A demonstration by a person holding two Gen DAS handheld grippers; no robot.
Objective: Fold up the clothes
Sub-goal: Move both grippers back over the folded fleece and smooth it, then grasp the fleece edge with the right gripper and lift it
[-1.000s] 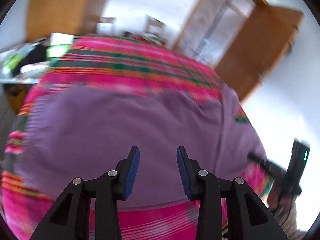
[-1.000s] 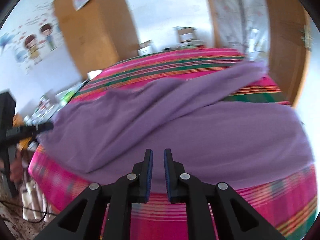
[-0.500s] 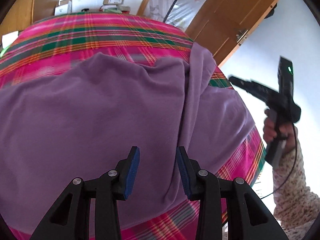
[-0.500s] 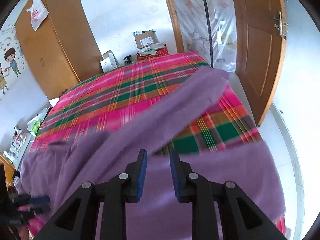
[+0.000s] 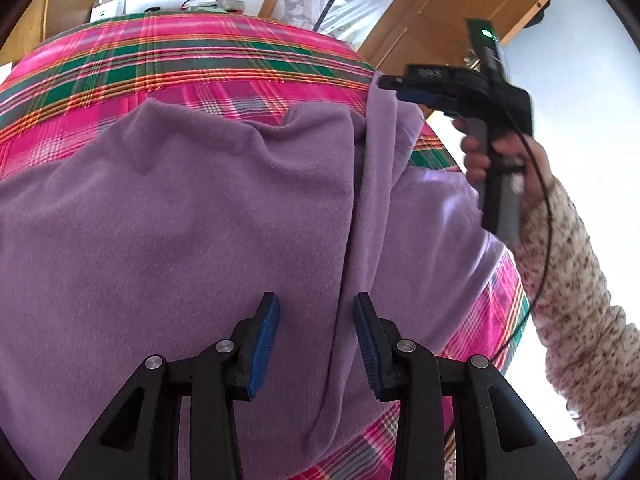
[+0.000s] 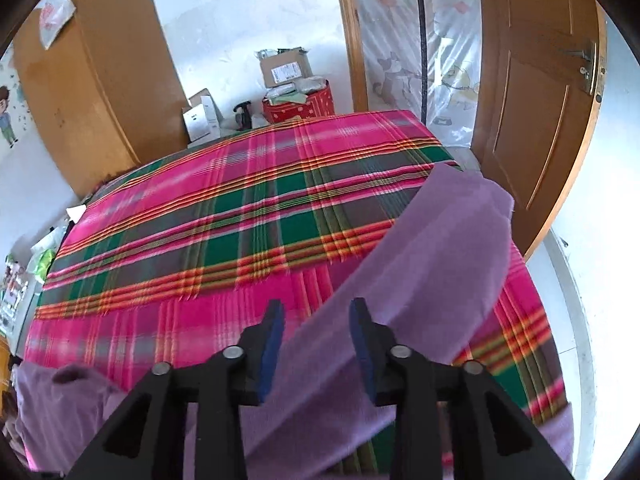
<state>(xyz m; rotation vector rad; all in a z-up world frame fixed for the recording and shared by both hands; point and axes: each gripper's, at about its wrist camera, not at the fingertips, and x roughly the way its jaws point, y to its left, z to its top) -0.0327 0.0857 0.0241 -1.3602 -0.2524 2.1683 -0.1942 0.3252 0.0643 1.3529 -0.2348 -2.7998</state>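
Observation:
A purple fleece garment point(image 5: 200, 220) lies spread on the pink plaid bed point(image 5: 200, 64). My left gripper point(image 5: 316, 308) hovers open over its middle, next to a long fold, with nothing between the pads. One purple sleeve point(image 6: 440, 248) stretches away to the bed's right edge. My right gripper point(image 6: 316, 312) hangs over that sleeve with its jaws opening; the cloth passes under the gap and the pads do not press it. In the left wrist view the right gripper point(image 5: 396, 84) is at the sleeve's far end, held by a hand point(image 5: 500, 152) in a flowered sleeve.
Cardboard boxes point(image 6: 286, 66) and a red tin point(image 6: 300, 106) stand beyond the bed's far edge. A wooden door point(image 6: 536, 120) is ajar on the right, a wooden wardrobe point(image 6: 100, 92) on the left. Clutter point(image 6: 40, 256) lies by the bed's left side.
The right gripper's jaws have widened and it has travelled along the sleeve toward the far right corner. The left gripper swung right over the garment, then held still.

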